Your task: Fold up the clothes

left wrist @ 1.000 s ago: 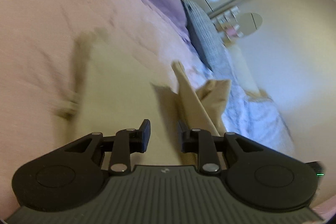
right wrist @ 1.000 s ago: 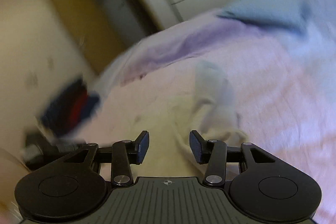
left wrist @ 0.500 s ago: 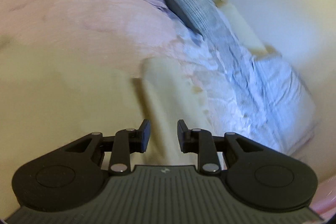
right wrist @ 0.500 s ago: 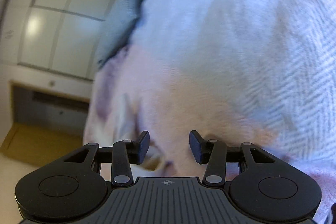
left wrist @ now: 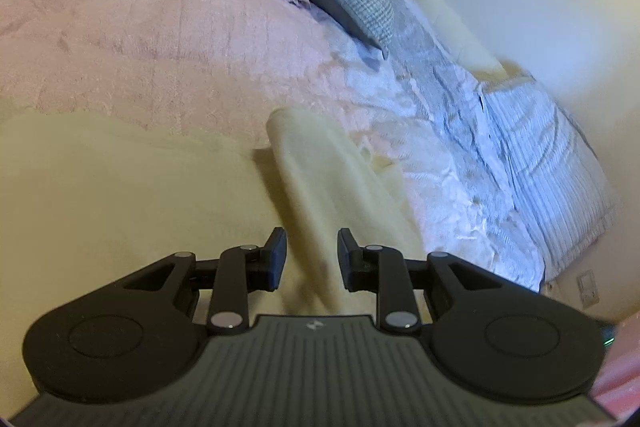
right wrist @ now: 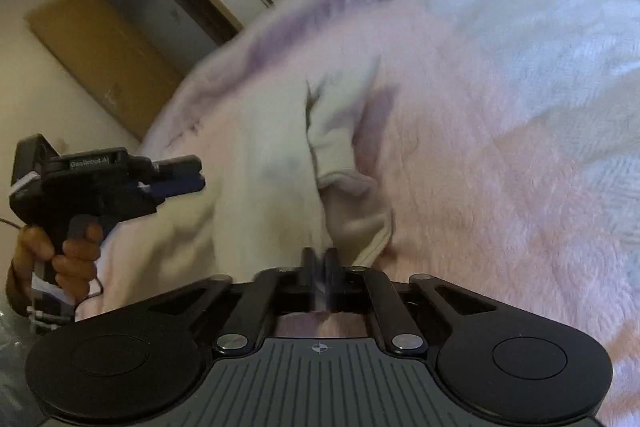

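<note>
Right gripper [right wrist: 320,259] now clamped on cream garment [right wrist: 272,163] hem; sleeve points away.

You can read one piece of lettering. In the right wrist view, at the left of the frame, the left gripper [right wrist: 182,173] carries a small pale print along the top of its black body; it looks like "GenRobot.AI", though the letters are tiny and soft, so take that reading with care. Each gripper's grey ribbed base shows a small emblem at its top centre, a mark without letters. The small plate on the wall [left wrist: 587,289] at the lower right of the left wrist view is too blurred to read.
</note>
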